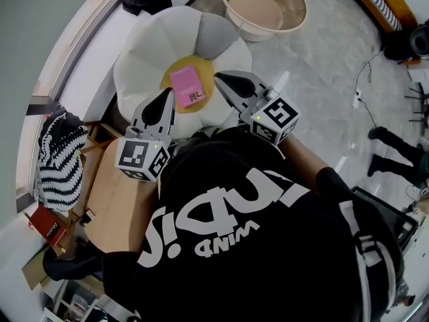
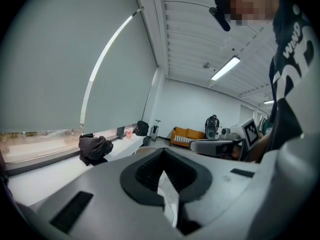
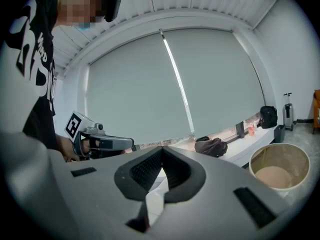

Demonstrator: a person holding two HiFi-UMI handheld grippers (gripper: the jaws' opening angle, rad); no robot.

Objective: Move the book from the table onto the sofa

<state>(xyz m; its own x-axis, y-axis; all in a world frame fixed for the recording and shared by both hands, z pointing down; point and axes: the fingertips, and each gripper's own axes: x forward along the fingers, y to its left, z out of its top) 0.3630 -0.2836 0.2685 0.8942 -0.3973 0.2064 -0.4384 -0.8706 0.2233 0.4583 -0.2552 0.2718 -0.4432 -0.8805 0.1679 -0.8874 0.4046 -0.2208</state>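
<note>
Our black shirt (image 1: 268, 233) is crowding the lower head view. Beyond it the pink book (image 1: 187, 86) is lying flat on the yellow centre of the flower-shaped cushion (image 1: 144, 52). We are holding the left gripper (image 1: 166, 98) and right gripper (image 1: 221, 80) on either side of the book, both closed, empty and clear of it. The wooden counter (image 1: 117, 206) is showing below the left gripper, and a beige tub (image 1: 265, 9) is sitting beyond the cushion.
</note>
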